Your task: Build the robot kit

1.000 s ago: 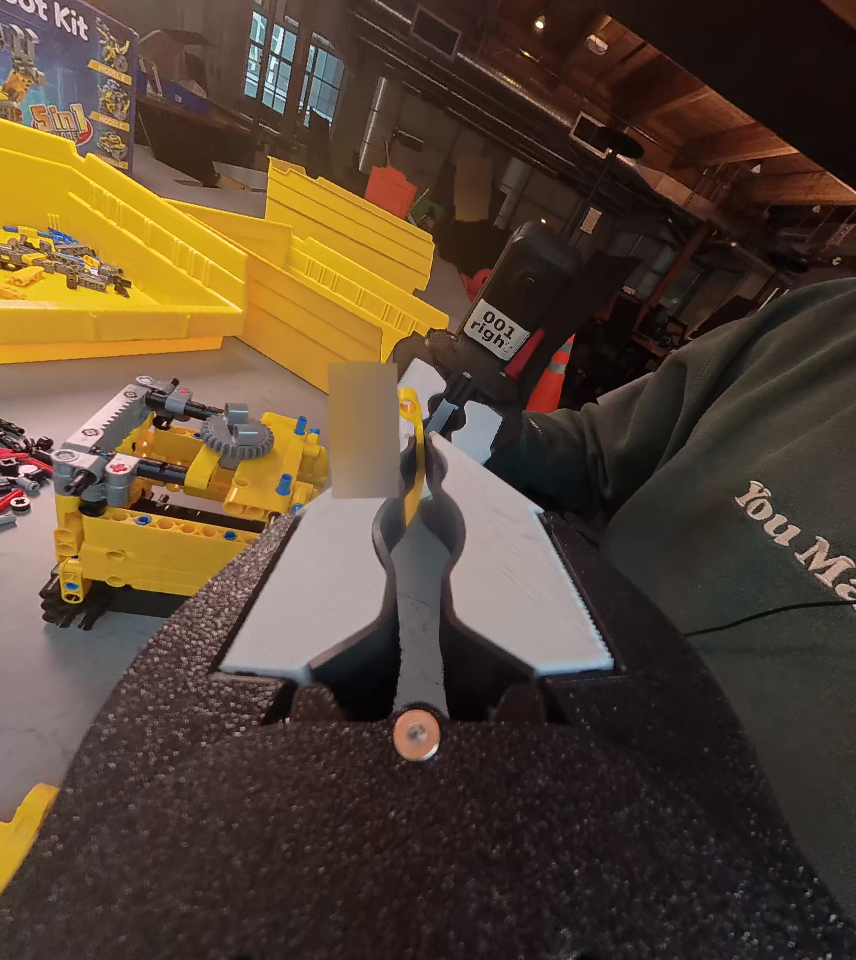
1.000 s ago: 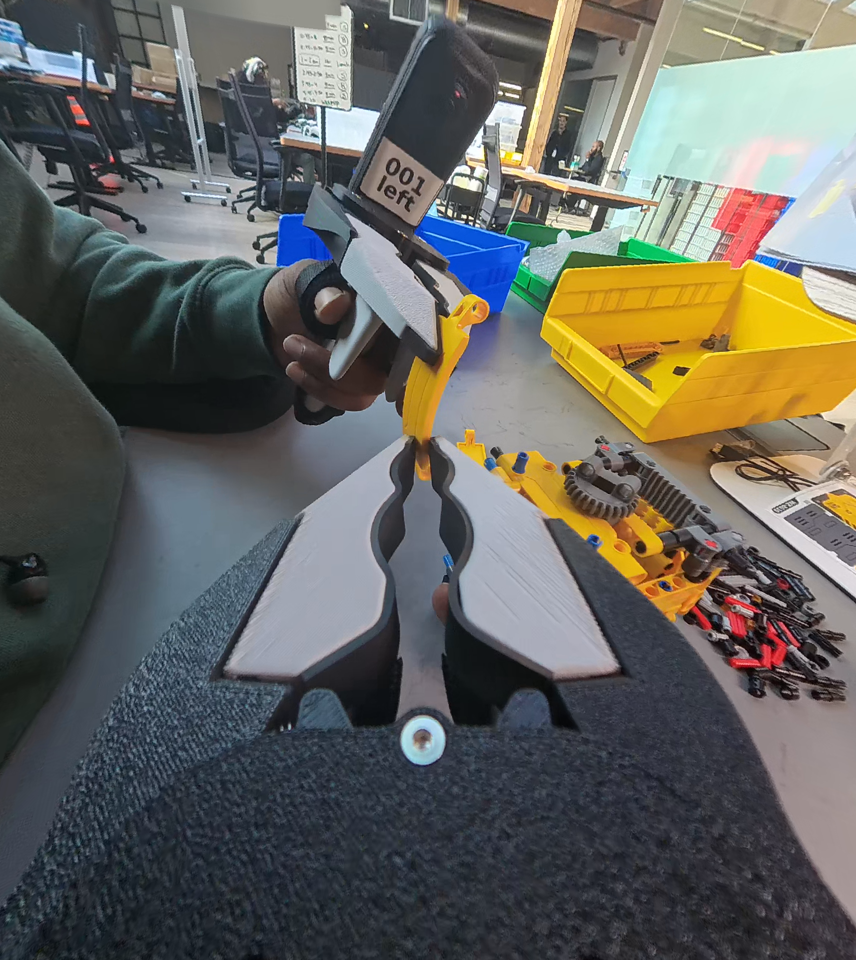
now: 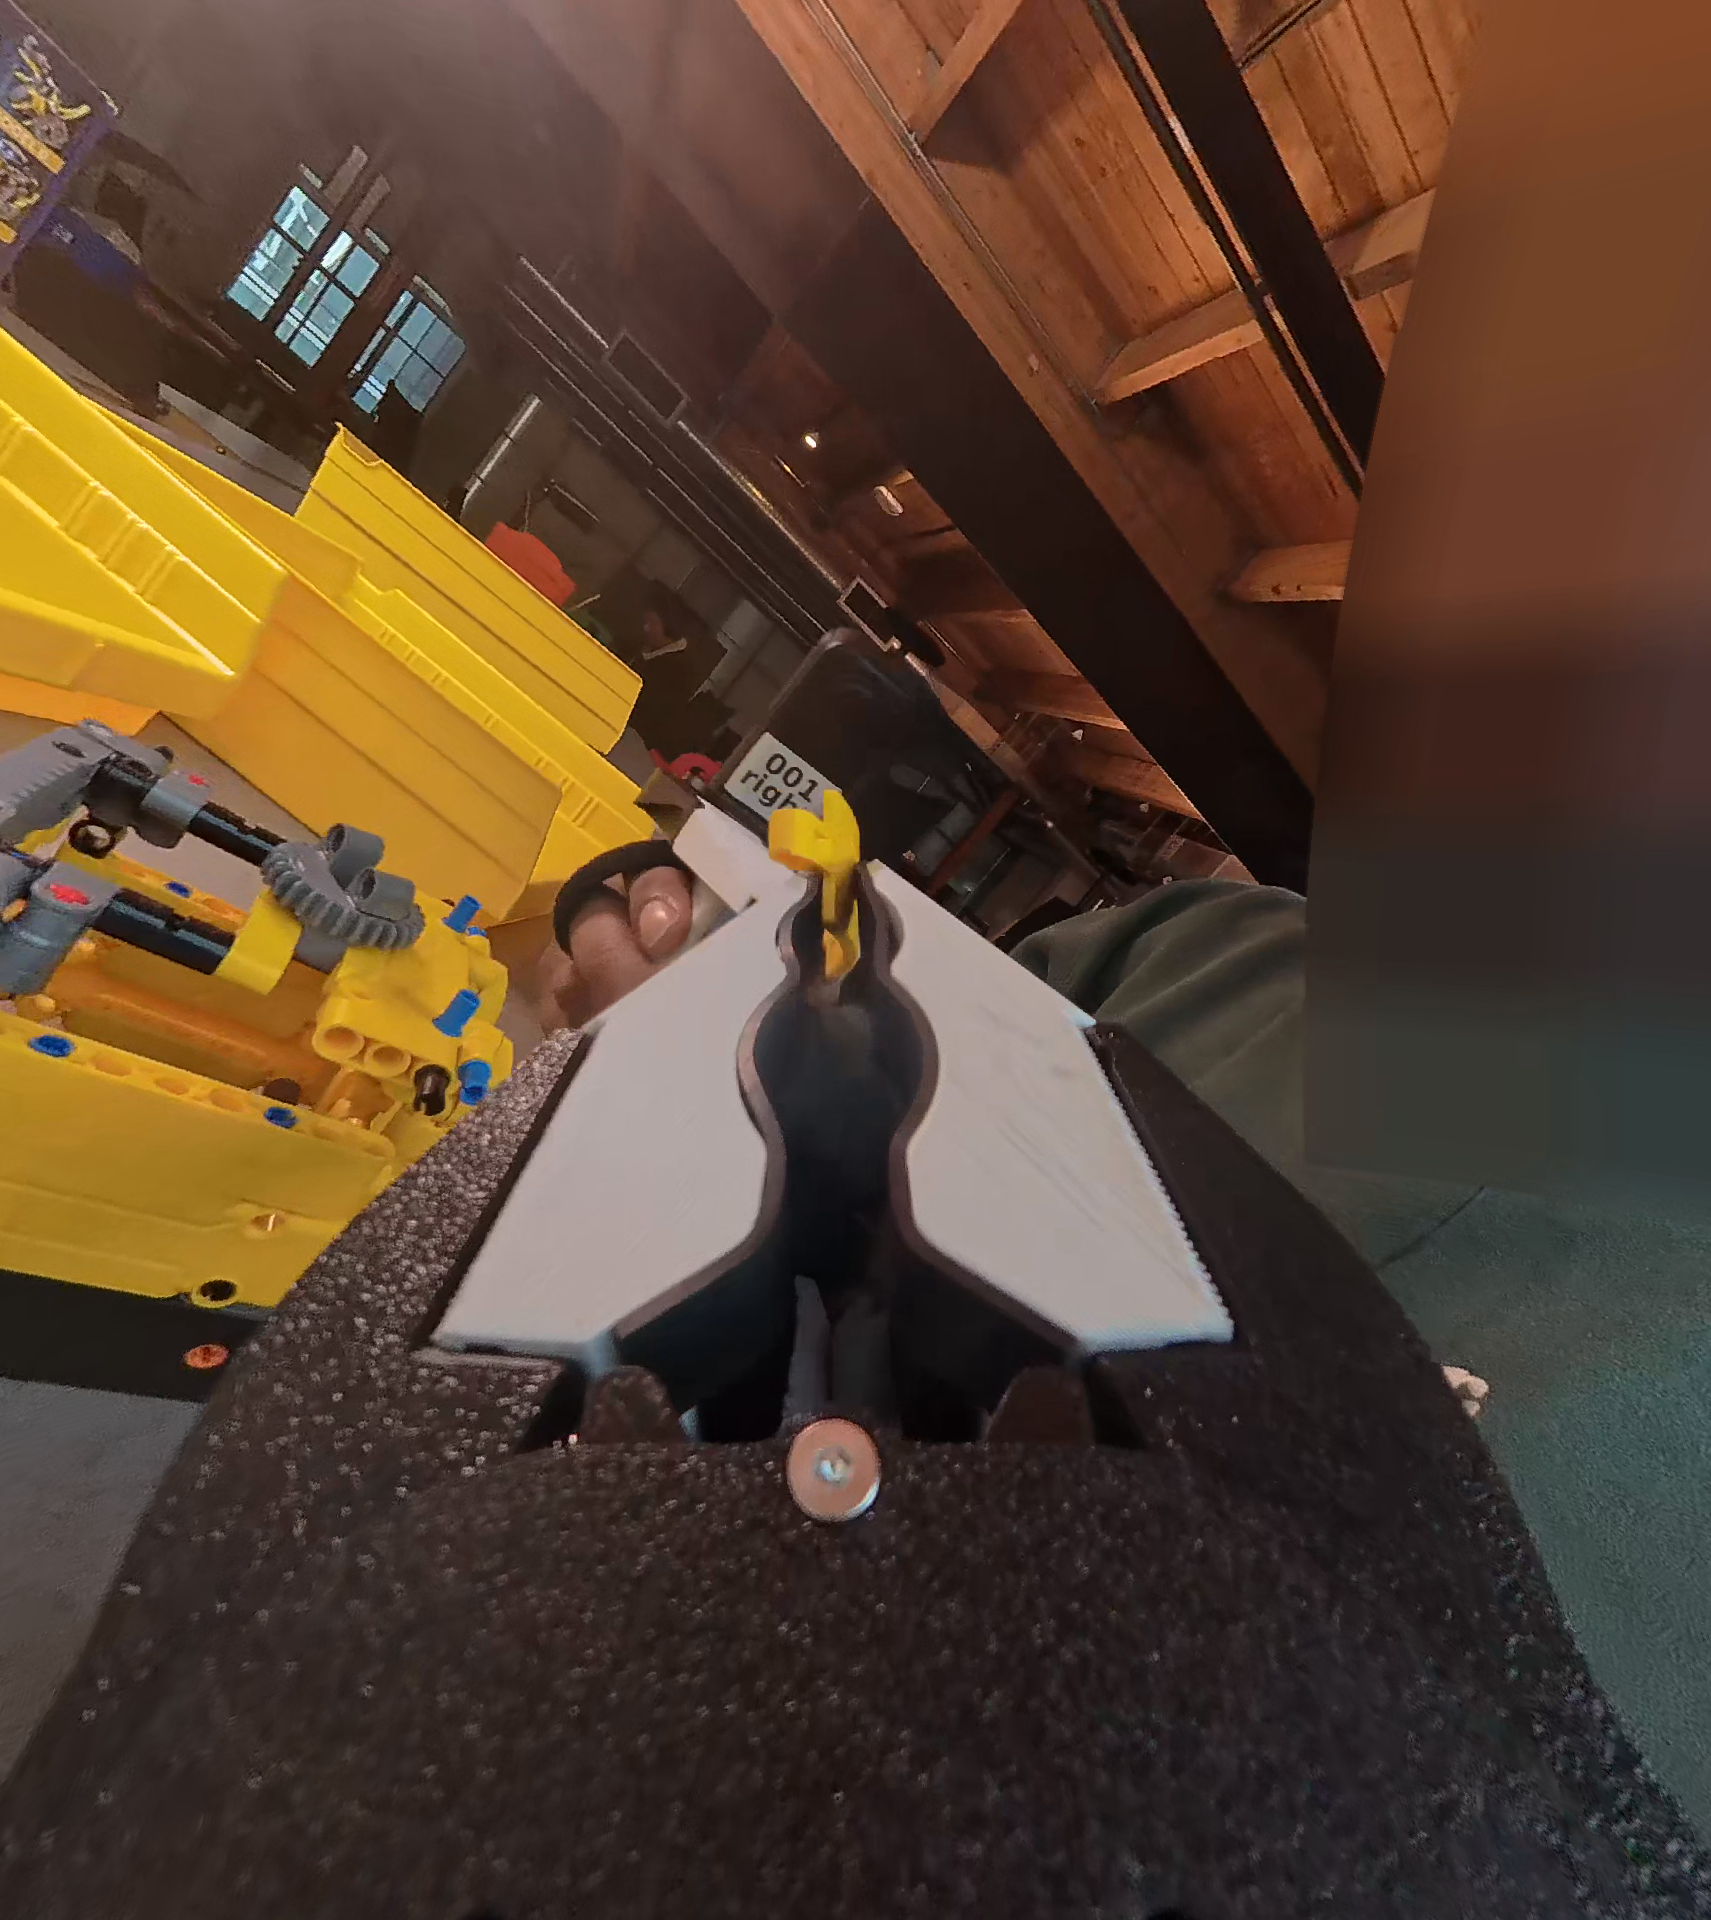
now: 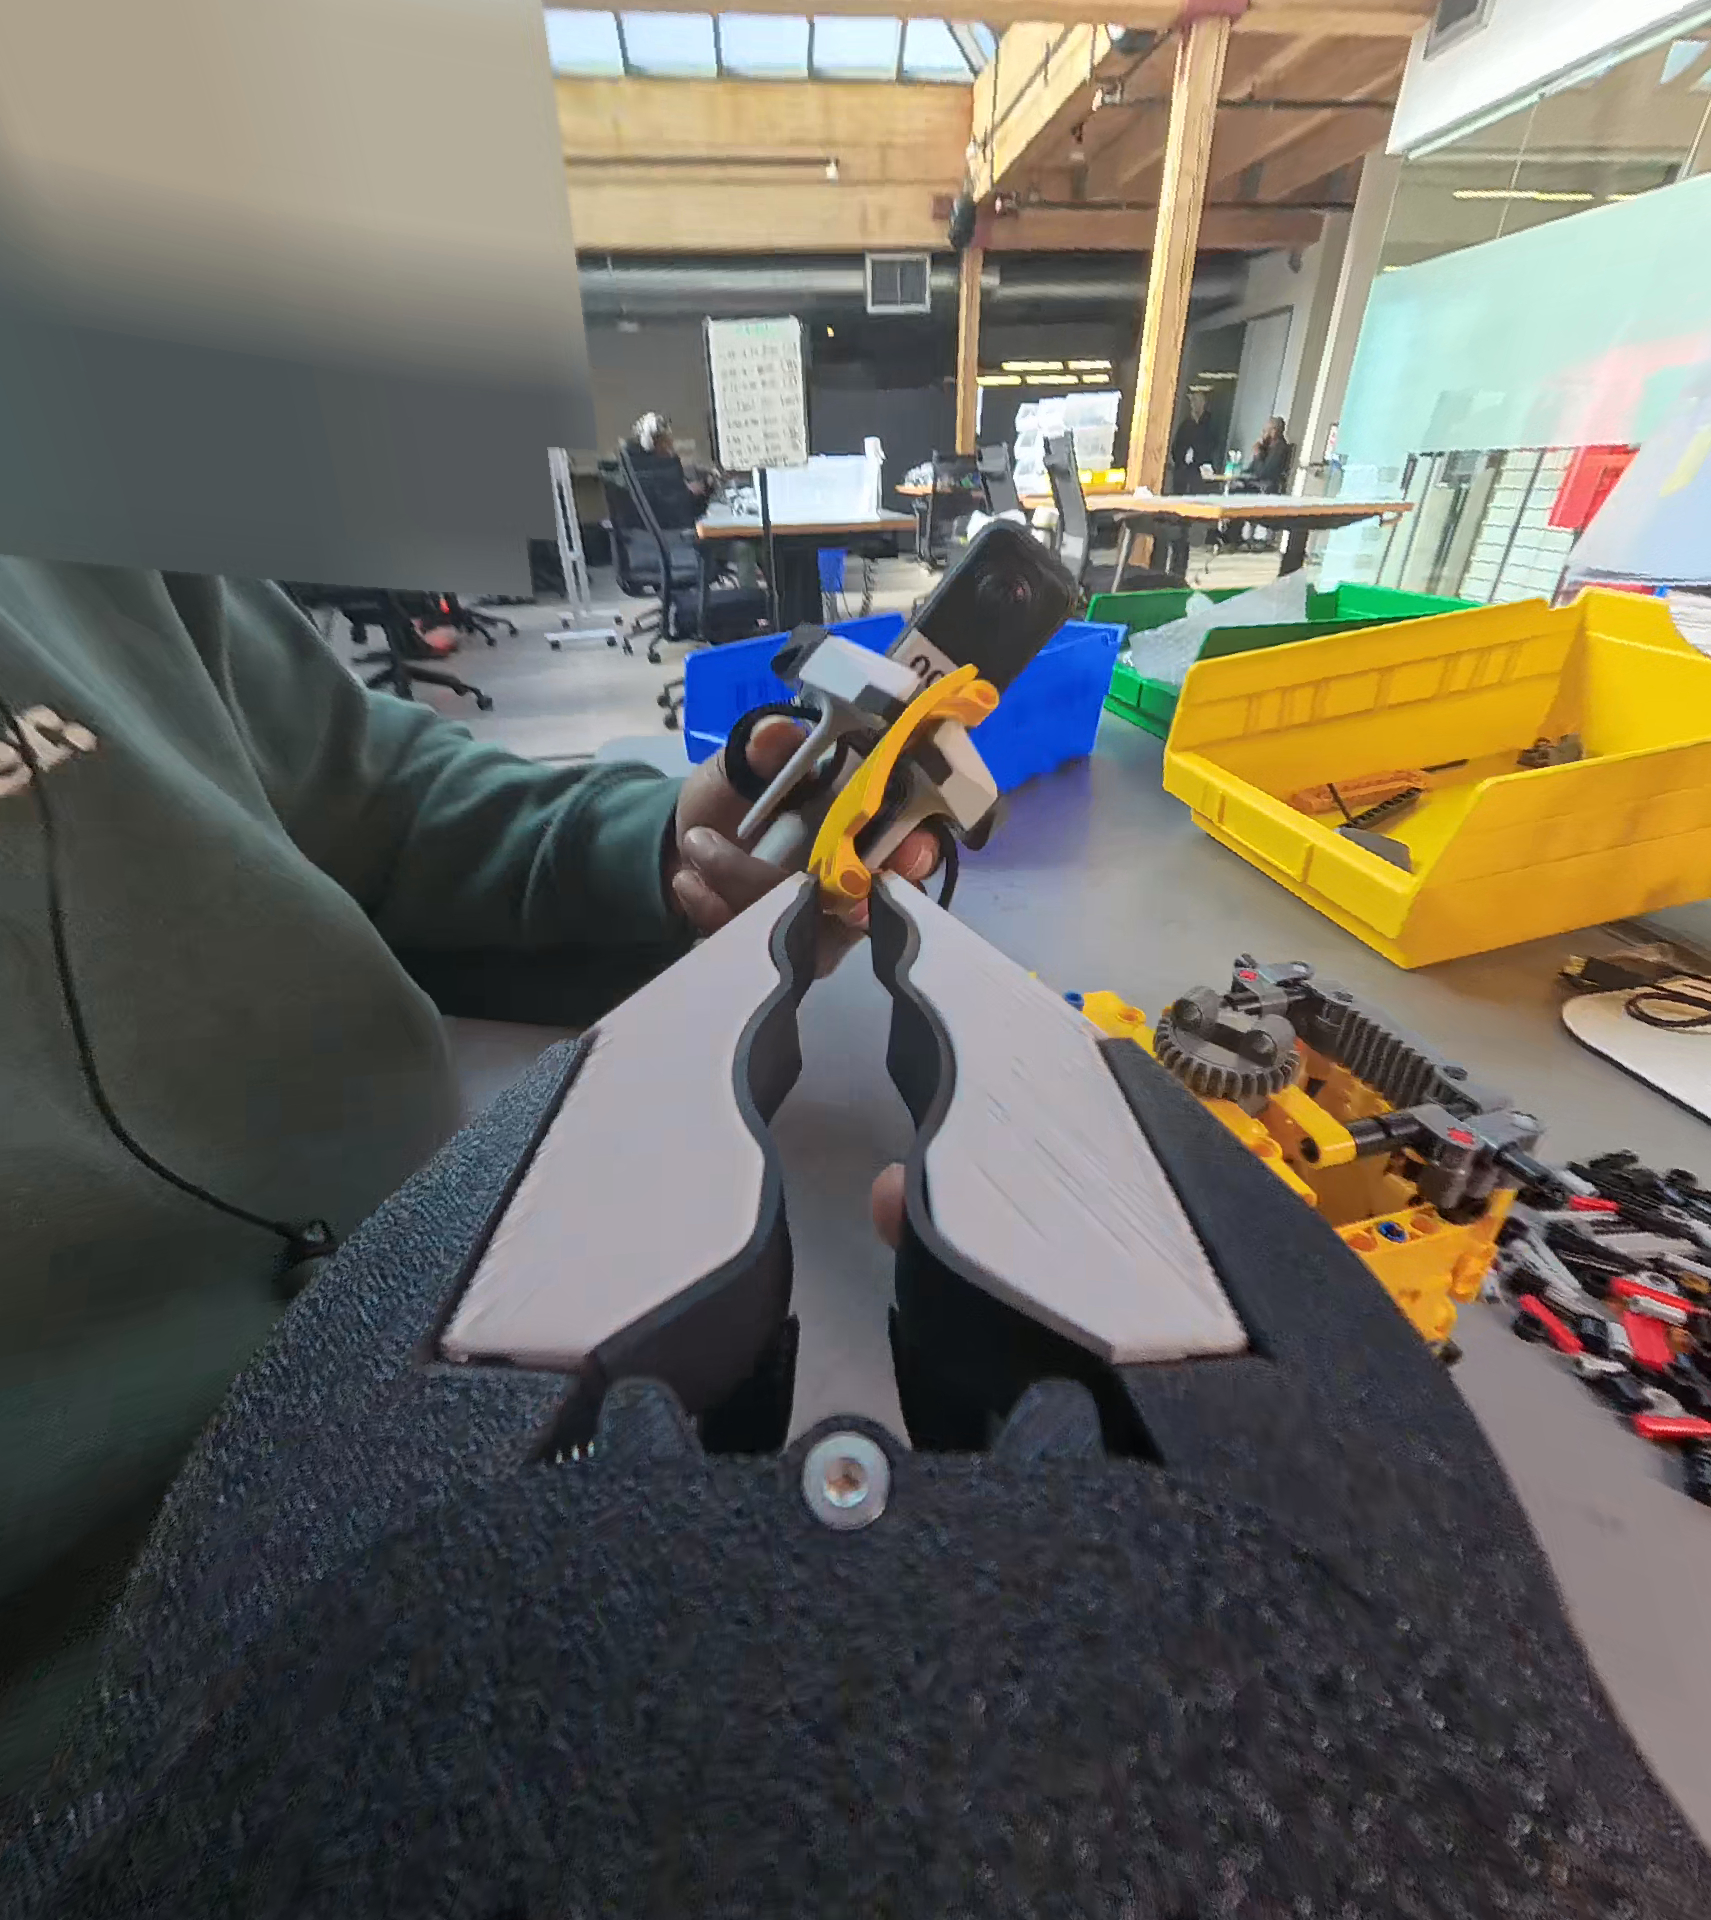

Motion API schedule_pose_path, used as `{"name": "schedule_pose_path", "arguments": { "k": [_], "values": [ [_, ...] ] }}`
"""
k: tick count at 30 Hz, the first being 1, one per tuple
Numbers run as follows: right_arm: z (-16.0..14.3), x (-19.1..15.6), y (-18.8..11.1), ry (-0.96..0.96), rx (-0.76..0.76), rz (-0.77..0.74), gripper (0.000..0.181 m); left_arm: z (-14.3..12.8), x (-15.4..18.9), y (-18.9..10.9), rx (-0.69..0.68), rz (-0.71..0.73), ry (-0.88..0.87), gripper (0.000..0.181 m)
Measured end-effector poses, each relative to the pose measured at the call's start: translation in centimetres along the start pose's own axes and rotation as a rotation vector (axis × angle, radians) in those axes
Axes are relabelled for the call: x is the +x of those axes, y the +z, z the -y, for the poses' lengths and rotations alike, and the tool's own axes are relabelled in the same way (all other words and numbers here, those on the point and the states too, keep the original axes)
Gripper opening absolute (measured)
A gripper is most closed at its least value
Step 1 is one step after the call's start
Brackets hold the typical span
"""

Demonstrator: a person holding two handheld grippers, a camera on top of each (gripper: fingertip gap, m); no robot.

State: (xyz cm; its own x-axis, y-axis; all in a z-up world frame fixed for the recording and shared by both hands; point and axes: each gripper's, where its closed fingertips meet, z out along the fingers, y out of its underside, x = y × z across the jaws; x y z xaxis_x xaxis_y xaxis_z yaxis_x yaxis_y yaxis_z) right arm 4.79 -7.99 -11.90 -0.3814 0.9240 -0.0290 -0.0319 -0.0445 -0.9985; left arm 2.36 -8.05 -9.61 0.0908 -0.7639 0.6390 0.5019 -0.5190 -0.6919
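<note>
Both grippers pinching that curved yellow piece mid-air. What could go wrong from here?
1. The left gripper and right gripper each pinch only an end of the curved yellow piece; twisting might pop it free.
2. If dropped, it could land in the loose parts pile or on the yellow model.

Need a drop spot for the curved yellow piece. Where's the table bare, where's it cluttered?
Bare grey table between the yellow model and the yellow bin, and a strip toward the blue bin. Also bare in front of the model in the left wrist view. Crowded: the loose parts pile right of the model, and the cable and sheet behind it.
</note>
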Motion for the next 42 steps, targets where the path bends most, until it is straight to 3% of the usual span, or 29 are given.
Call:
{"name": "schedule_pose_path", "arguments": {
  "k": [4,17,25,31,36,42],
  "values": [
    [1.4,0.1,-0.8,0.088,0.083,0.039,0.008,-0.4,0.6,0.3,-0.021,-0.018,0.036,0.005],
    [1.9,0.6,-1.1,0.157,0.124,0.041,0.008,-0.5,0.3,0.3,-0.011,-0.03,0.001,0.005],
    [0.6,3.2,-0.8,0.273,0.093,-0.067,0.008,0.4,-1.7,-0.4,0.079,0.019,-0.125,0.004],
    [-0.2,4.8,-1.2,0.07,0.019,-0.231,0.02,1.0,-3.3,-1.2,0.16,0.049,-0.207,0.002],
    [-1.3,4.9,-0.8,-0.188,-0.093,-0.333,0.014,0.9,-3.2,-1.0,0.156,0.045,-0.206,0.002],
    [-0.9,5.0,-1.1,-0.327,-0.119,-0.387,0.011,0.6,-3.2,-0.8,0.142,0.048,-0.198,0.002]
  ]
}}
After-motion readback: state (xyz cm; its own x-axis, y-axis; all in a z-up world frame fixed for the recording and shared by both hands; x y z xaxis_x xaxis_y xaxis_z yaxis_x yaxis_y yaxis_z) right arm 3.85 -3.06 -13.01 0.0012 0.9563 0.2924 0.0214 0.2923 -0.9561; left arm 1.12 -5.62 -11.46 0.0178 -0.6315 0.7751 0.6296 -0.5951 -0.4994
